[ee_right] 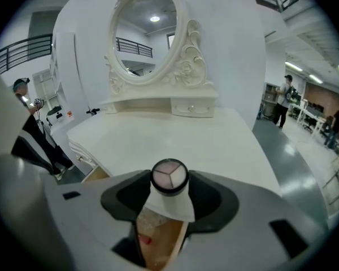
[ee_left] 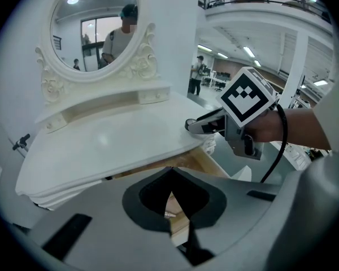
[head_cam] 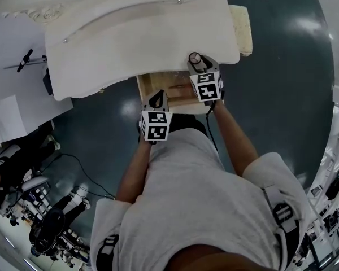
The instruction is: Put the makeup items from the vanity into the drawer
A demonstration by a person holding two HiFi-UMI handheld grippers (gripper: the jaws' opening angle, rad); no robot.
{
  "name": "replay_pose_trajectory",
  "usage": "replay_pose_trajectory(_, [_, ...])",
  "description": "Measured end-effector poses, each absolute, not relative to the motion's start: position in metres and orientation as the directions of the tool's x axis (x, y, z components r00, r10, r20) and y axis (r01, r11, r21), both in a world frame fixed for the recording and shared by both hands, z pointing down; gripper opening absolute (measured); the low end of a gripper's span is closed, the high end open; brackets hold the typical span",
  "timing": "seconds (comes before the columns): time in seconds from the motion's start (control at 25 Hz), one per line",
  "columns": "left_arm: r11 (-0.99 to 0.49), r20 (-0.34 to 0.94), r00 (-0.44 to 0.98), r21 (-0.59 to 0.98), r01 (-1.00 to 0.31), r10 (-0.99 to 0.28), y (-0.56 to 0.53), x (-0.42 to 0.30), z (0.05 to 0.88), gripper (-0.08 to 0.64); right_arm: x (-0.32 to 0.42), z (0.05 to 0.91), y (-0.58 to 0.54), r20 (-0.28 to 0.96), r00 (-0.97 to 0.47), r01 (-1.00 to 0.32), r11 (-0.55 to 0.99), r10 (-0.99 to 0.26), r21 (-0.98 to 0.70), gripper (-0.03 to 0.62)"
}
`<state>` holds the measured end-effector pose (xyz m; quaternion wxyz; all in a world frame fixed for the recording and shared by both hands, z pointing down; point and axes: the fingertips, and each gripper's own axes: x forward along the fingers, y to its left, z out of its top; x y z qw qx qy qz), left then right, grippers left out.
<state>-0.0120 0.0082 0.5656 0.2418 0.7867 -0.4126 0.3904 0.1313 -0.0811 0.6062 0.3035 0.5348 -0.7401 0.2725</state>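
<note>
My right gripper (ee_right: 169,180) is shut on a small round makeup pot (ee_right: 169,175) with a white body and a three-shade lid. It holds the pot at the front edge of the white vanity top (head_cam: 141,33), above the open wooden drawer (head_cam: 150,85). A small red item (ee_right: 144,240) lies inside the drawer. My left gripper (ee_left: 170,176) hangs over the drawer's front with its jaws together and nothing between them. In the head view the left gripper (head_cam: 156,100) sits nearer to me than the right gripper (head_cam: 196,61). The left gripper view shows the right gripper (ee_left: 200,124) off to the right.
An oval mirror (ee_right: 150,35) in an ornate white frame stands at the back of the vanity over two small drawers. A cream cushioned stool (head_cam: 243,27) stands to the vanity's right. A white table (head_cam: 11,66) and a seated person (head_cam: 11,168) are at the left.
</note>
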Motion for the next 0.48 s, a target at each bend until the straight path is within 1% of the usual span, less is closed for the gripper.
replay_pose_trajectory(0.48, [-0.484, 0.817, 0.315, 0.051, -0.874, -0.482, 0.014, -0.041, 0.572, 0.006, 0.061, 0.601, -0.069, 0.709, -0.390, -0.889, 0.440, -0.587, -0.124, 0.221])
